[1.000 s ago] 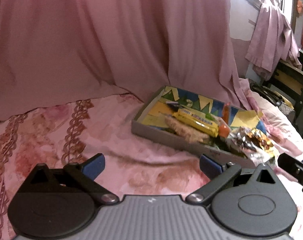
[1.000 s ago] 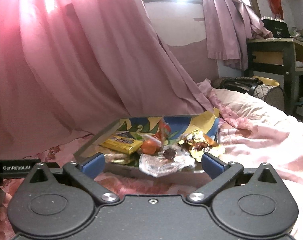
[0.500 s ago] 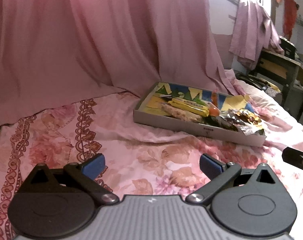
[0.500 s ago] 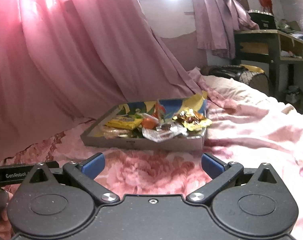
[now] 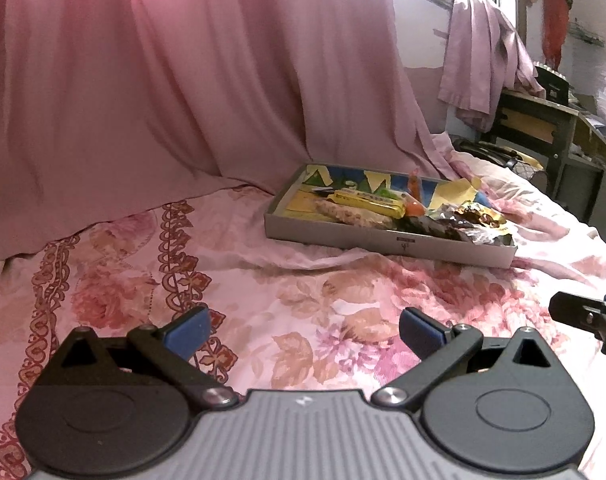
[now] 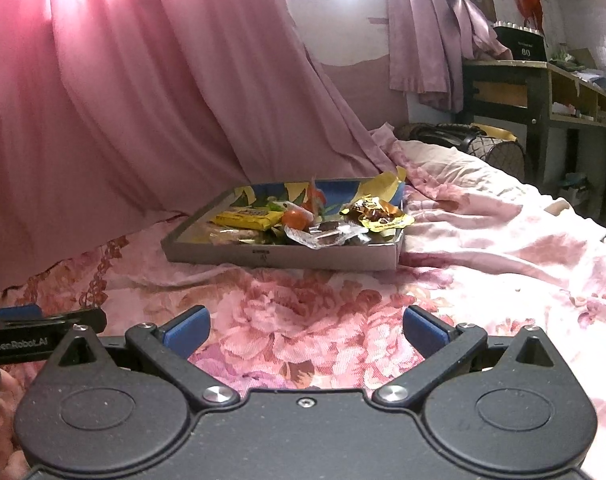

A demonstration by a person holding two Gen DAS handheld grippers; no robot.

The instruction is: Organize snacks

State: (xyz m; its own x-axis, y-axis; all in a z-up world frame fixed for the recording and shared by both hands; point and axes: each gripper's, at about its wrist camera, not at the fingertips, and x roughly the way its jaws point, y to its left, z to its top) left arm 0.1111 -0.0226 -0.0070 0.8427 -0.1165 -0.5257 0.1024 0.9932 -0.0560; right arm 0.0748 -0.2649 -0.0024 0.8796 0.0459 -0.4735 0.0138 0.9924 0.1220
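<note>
Tray (image 6: 279, 258) holding yellow bar (image 6: 245, 218), orange candy (image 6: 295, 219), wrappers, left claw (image 5: 305, 330) and right claw (image 6: 306, 330) released, empty.

You are in a home bedroom: a floral bedsheet (image 6: 303, 320) spreads beneath your claws, pink curtains (image 6: 143, 100) hang ahead, a wooden desk (image 6: 543, 92) stands far right.

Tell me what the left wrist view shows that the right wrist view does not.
Only the left wrist view shows the right gripper's tip at its right edge, and the patterned border of the bedsheet up close. Only the right wrist view shows the left gripper's labelled side and the box marked 80. Both show the snack tray with the yellow packet, and open fingers.
</note>
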